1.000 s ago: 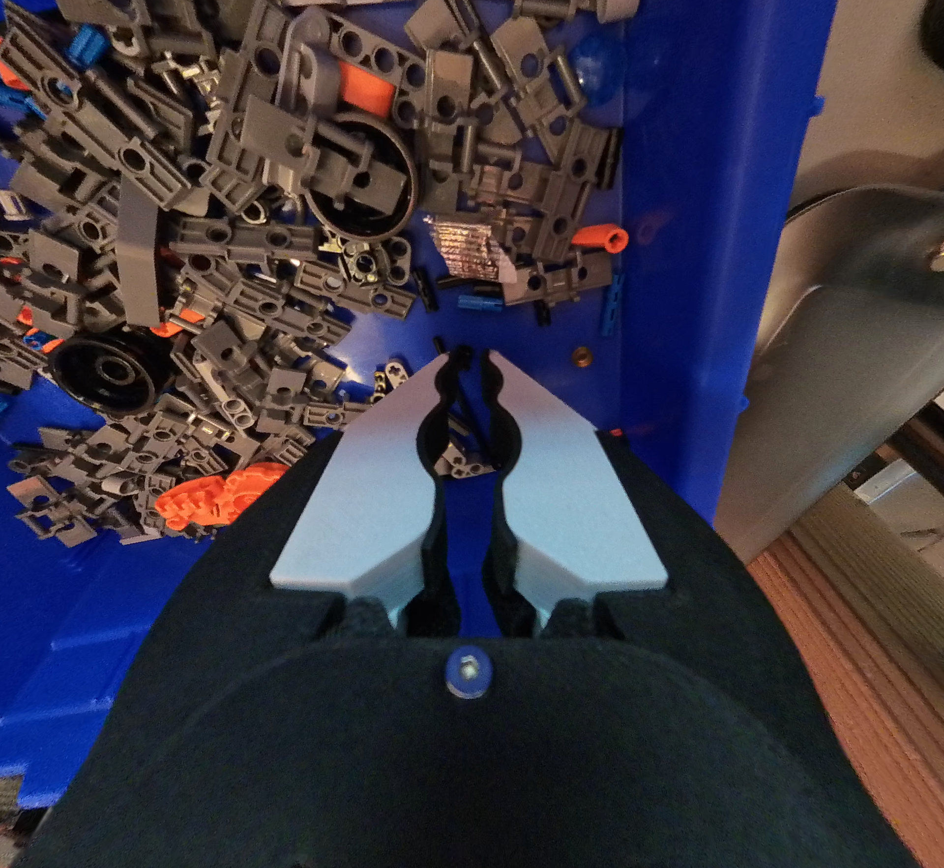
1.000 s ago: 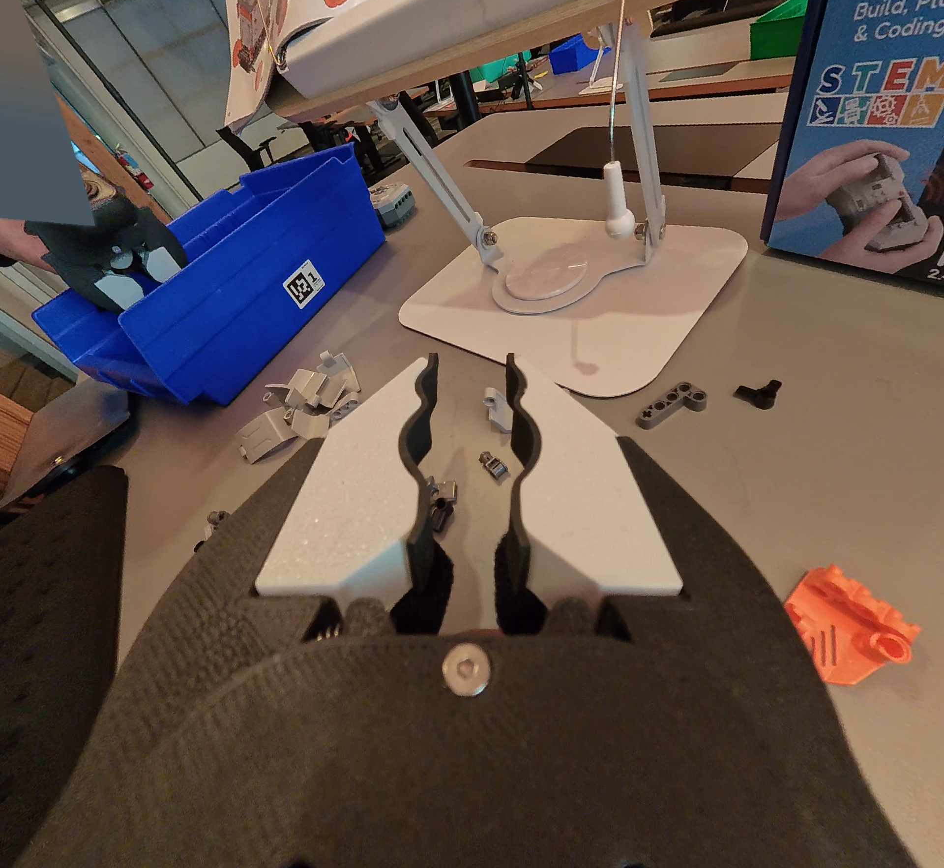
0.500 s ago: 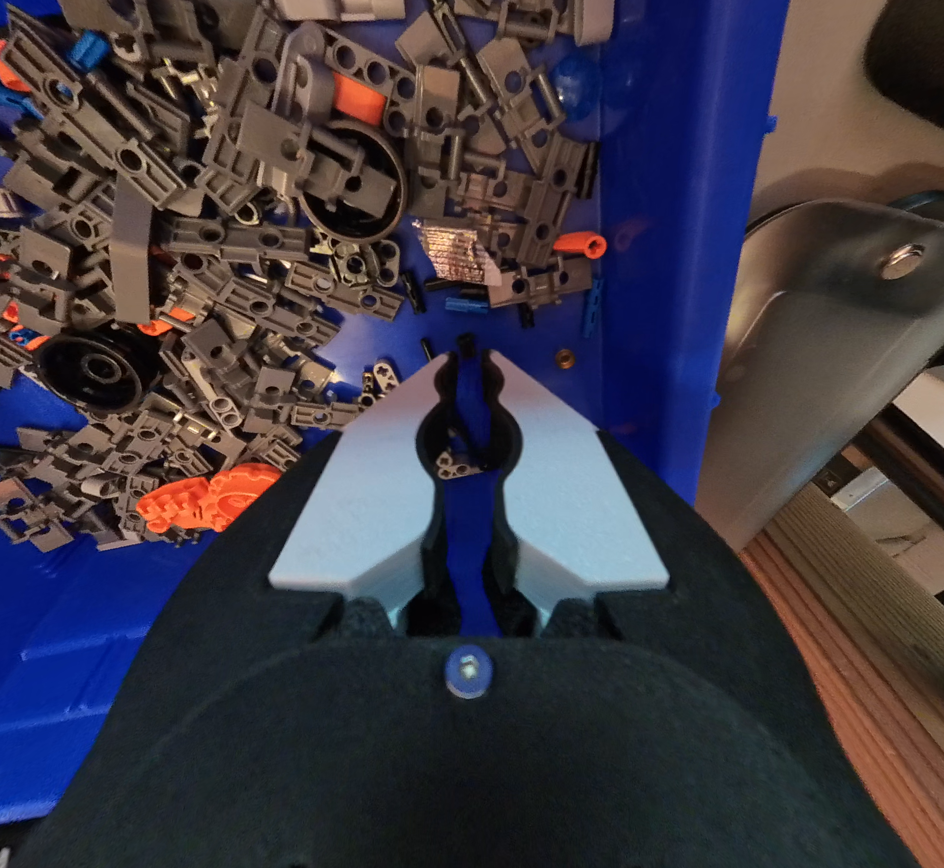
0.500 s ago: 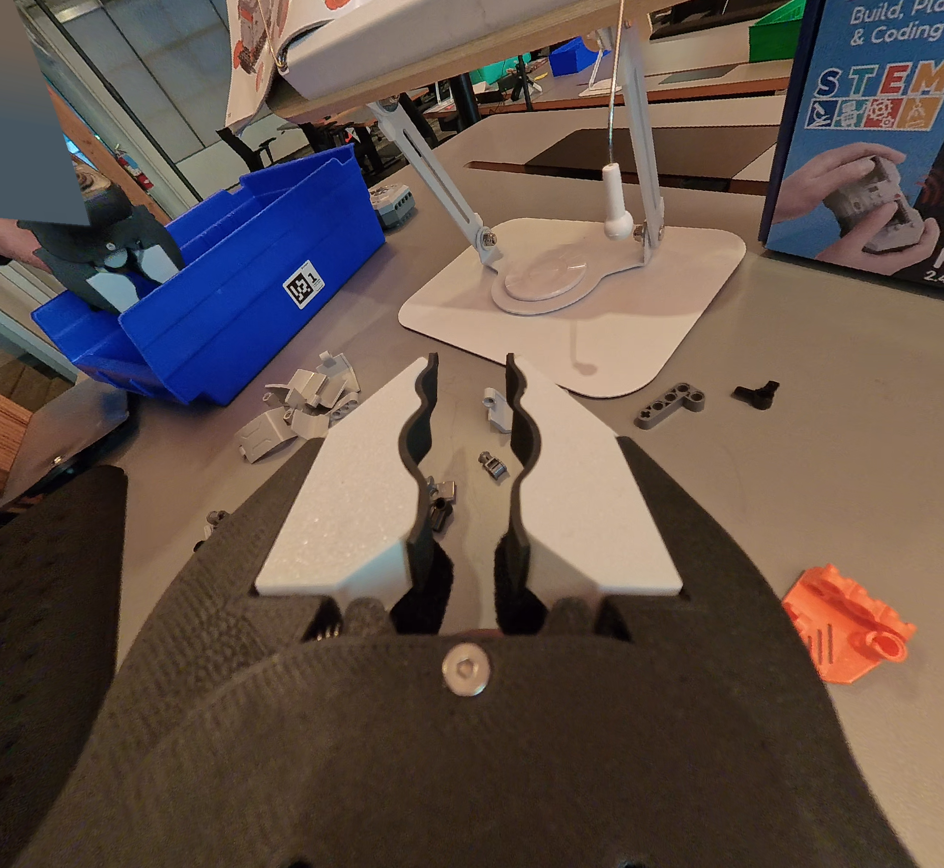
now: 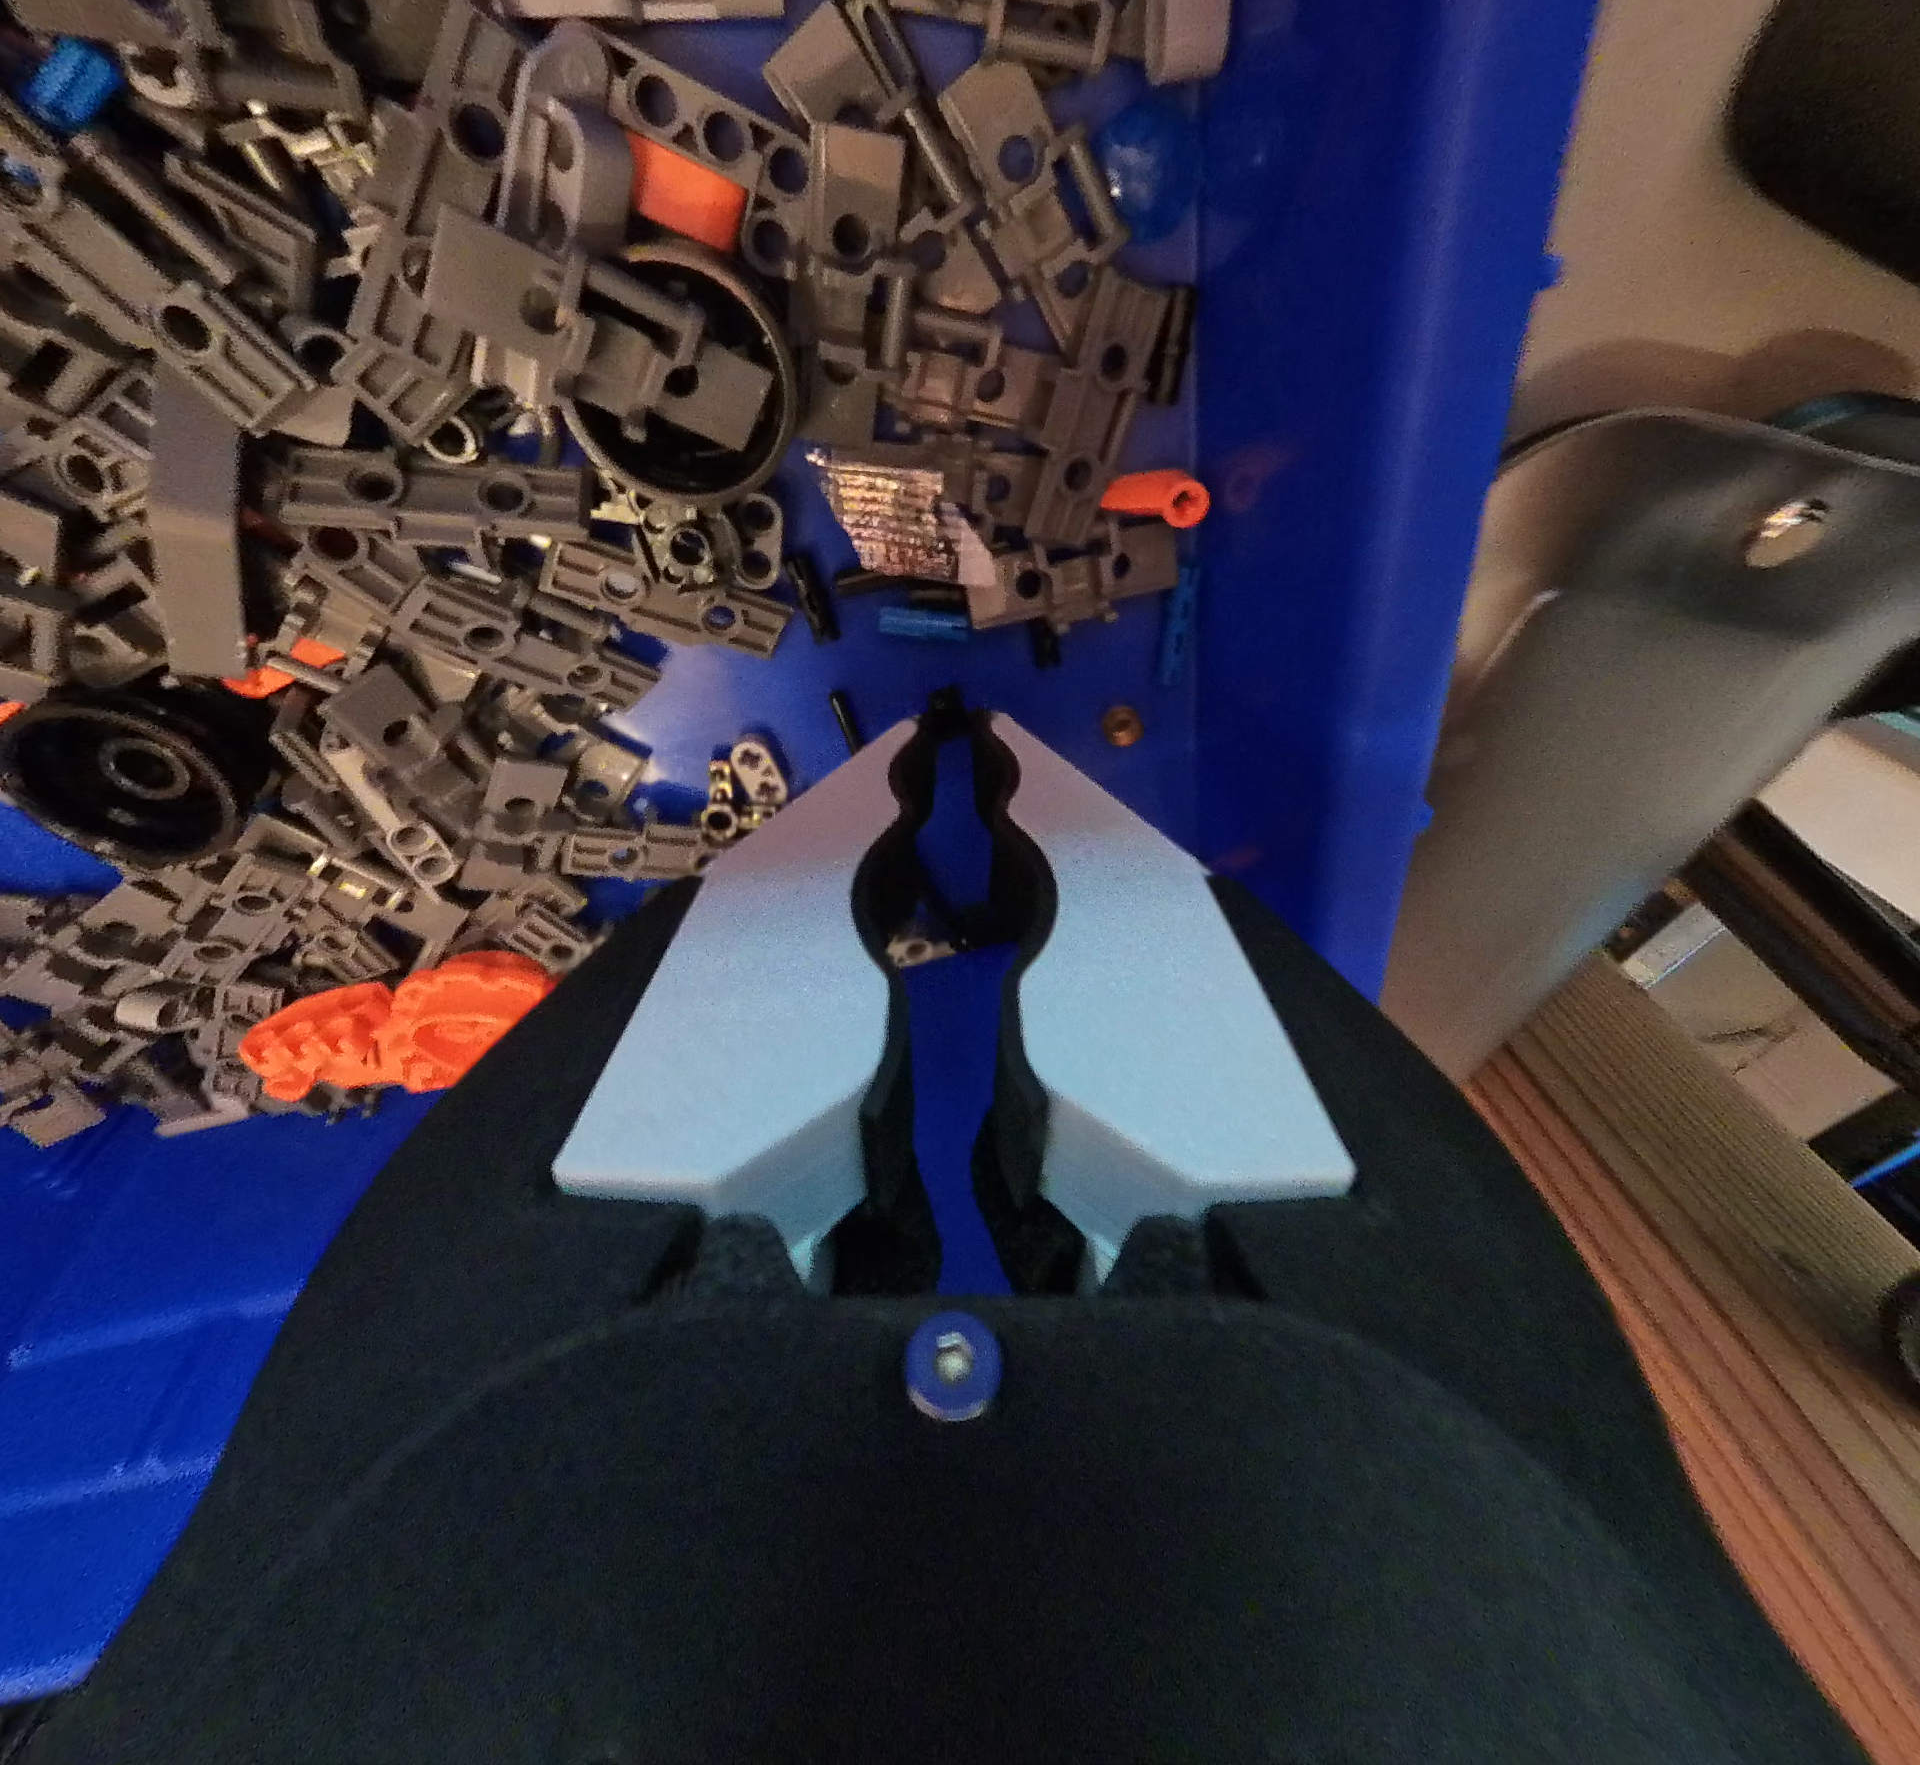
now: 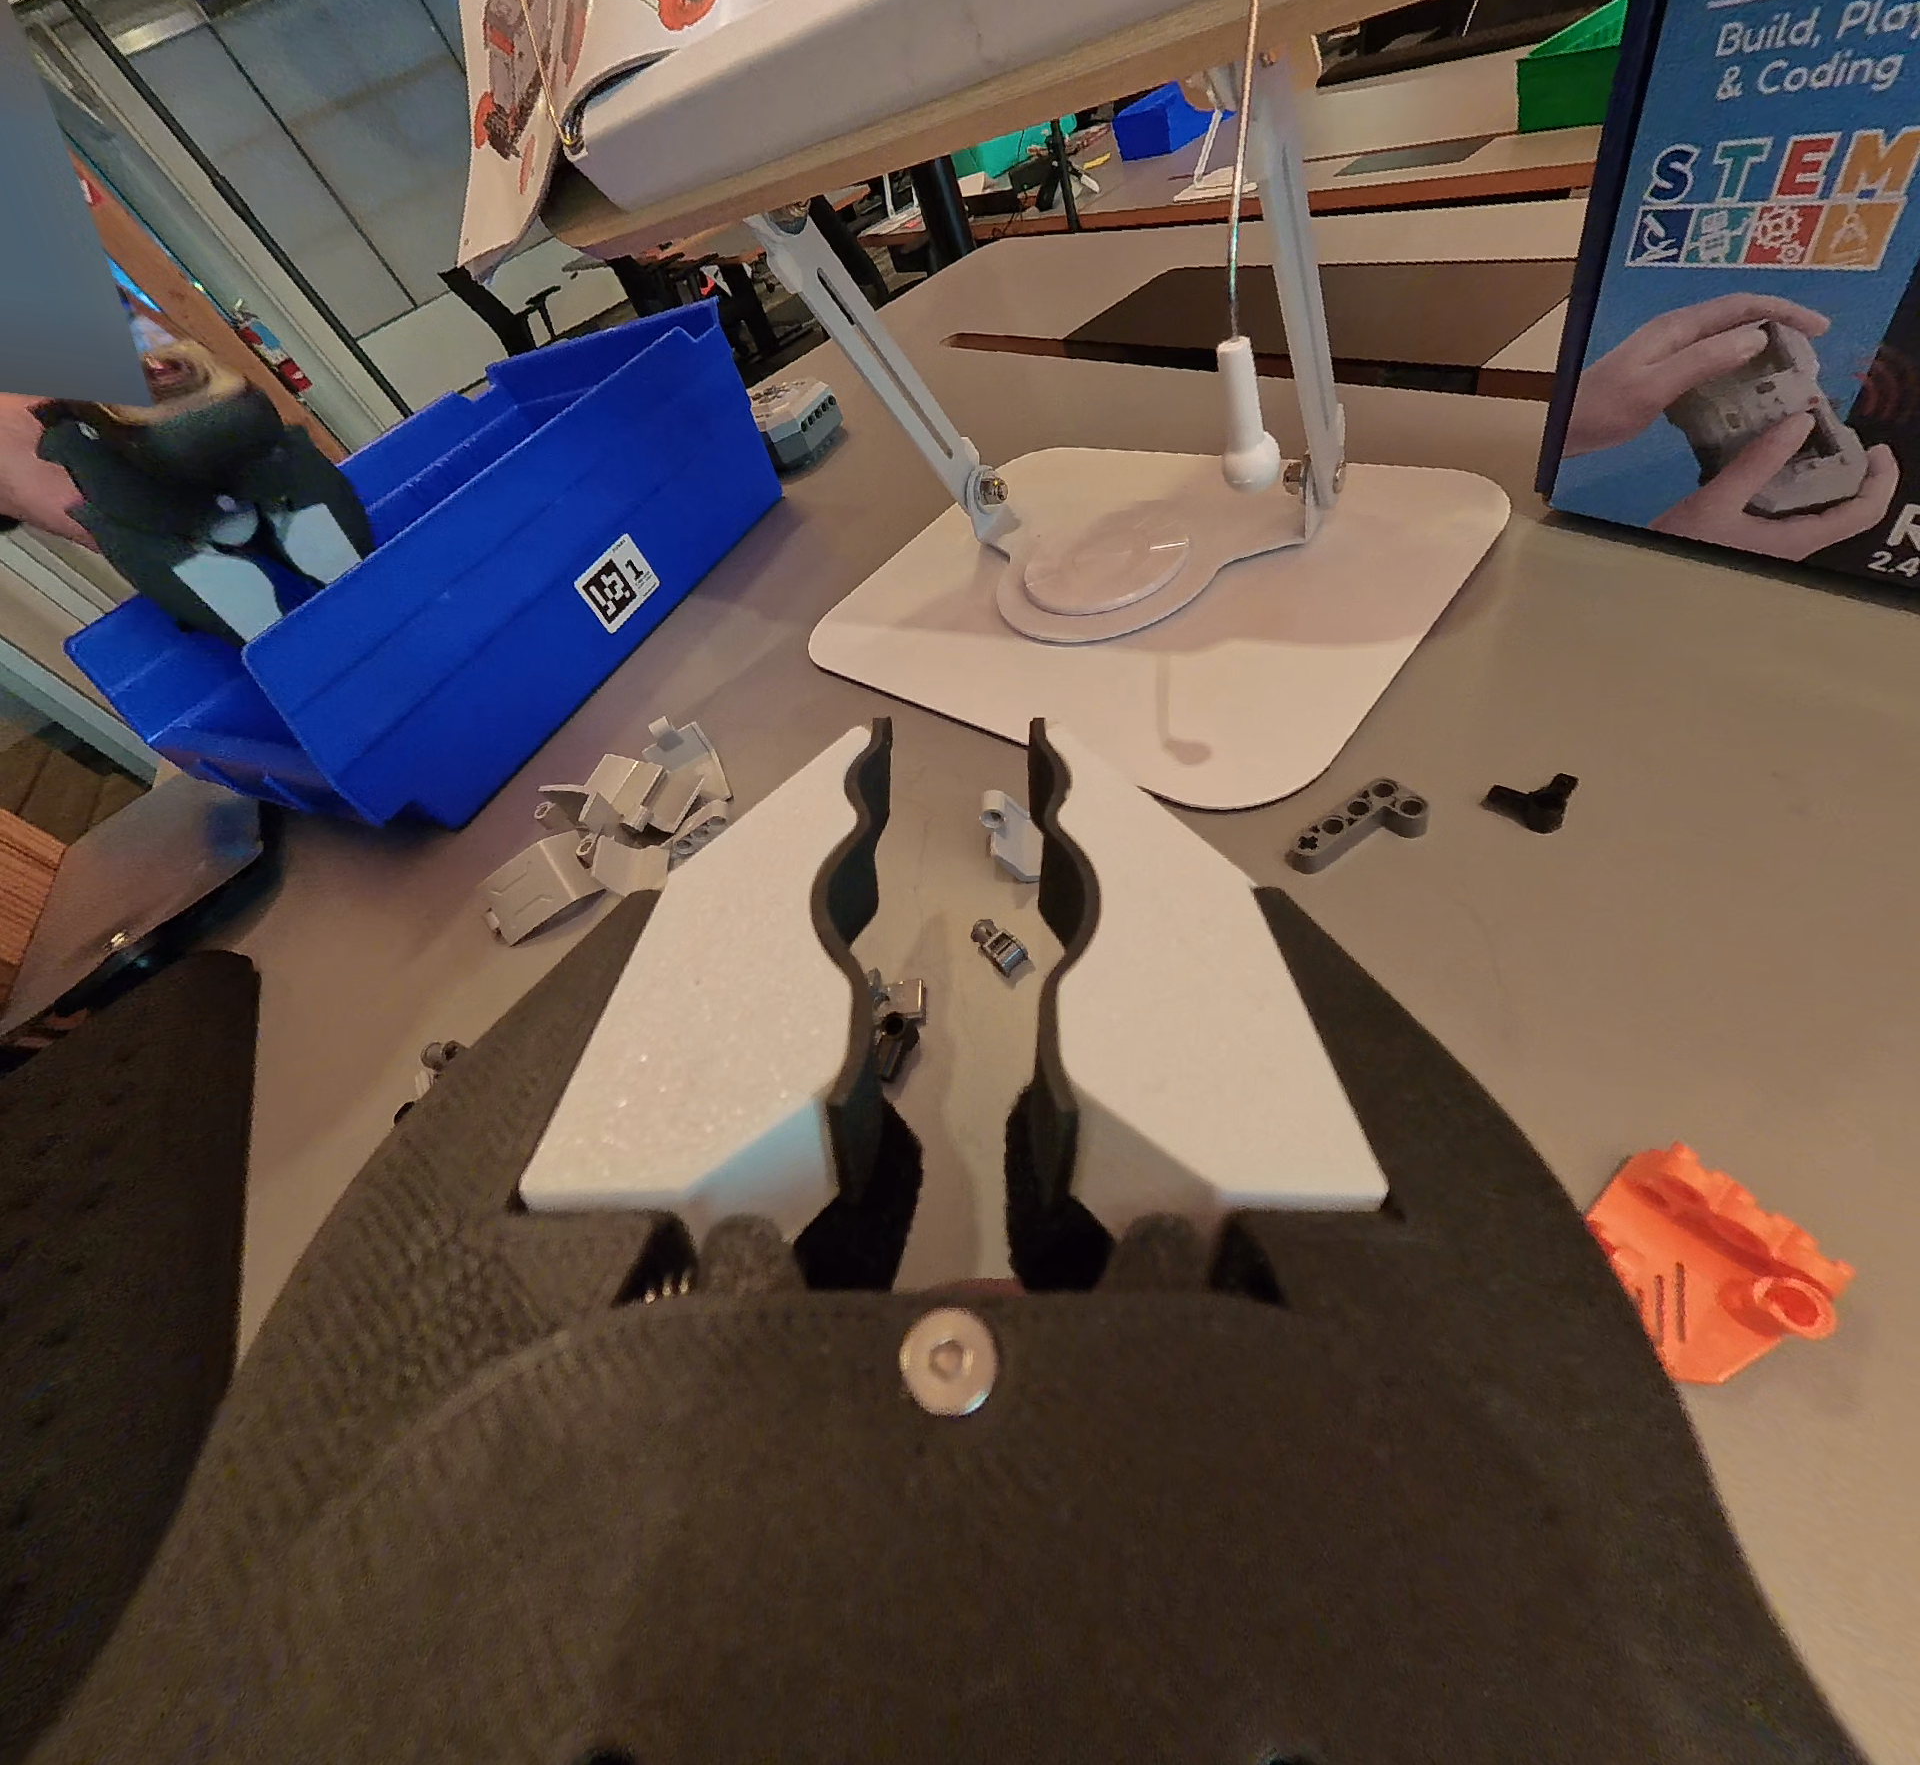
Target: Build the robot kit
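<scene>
**Left wrist view: jaws pinched on a thin black pin inside the blue bin**

Left wrist view shows the left gripper (image 5: 948, 728) low over the floor of a blue bin (image 5: 1299, 468), its tips drawn almost together on what looks like a thin black pin (image 5: 961, 842) running back between the fingers. The pin is small and partly lost against the dark pads, so the hold is hard to confirm. Such a piece is probably light, stiff and slick, and likely to swivel or slip unless it is pinched squarely across its shaft.

Beside the tips lies a heap of grey building pieces (image 5: 468, 468), with a black wheel (image 5: 125, 780) and an orange part (image 5: 395, 1029) at its near edge.

The right gripper (image 6: 961, 759) hovers above the grey table (image 6: 1558, 936) with its jaws apart and nothing between them. Beneath the gap sit a small grey connector (image 6: 1001, 946) and a pale grey bracket (image 6: 1010, 832). A grey beam (image 6: 1356, 824) and an orange block (image 6: 1714, 1289) lie off to the right, and a white stand (image 6: 1143, 655) is beyond.
</scene>
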A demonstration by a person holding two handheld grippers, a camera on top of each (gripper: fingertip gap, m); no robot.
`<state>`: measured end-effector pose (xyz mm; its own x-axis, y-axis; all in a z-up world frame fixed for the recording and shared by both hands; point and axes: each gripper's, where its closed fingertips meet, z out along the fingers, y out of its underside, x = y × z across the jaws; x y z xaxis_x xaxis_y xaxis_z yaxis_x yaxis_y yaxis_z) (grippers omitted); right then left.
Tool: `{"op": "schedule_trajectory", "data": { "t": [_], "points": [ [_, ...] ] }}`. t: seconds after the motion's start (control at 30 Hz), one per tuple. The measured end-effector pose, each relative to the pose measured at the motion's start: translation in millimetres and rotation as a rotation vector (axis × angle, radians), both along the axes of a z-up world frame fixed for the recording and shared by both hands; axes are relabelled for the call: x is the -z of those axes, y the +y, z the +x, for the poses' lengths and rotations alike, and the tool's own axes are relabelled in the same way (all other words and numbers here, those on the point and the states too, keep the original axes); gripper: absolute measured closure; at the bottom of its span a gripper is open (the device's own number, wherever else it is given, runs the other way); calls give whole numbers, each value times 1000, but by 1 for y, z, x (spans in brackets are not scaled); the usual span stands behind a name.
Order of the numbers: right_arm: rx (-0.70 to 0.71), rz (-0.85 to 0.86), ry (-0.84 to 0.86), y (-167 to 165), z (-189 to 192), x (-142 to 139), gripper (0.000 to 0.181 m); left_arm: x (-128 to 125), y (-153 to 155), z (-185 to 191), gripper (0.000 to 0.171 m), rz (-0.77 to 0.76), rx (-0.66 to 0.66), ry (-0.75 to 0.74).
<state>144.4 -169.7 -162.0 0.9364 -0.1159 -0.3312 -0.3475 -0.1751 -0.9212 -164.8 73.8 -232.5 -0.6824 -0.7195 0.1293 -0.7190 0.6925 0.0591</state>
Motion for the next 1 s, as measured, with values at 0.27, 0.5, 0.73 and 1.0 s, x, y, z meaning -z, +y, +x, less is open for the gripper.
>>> {"op": "schedule_trajectory", "data": {
  "t": [0.27, 0.5, 0.73, 1.0],
  "points": [
    [-4, -4, 0, 1, -1, 1, 157, -101, -96, 36, 166, -331, 59, -97],
    [7, 3, -3, -1, 1, -1, 157, -69, -197, 70, 166, -311, 112, -188],
    [-5, 5, -3, 0, -2, -2, 157, -15, -214, 90, 166, -227, 73, -228],
    [-7, 8, 2, 0, -2, -2, 157, 6, -222, 95, 162, -238, 3, -236]
  ]
}}
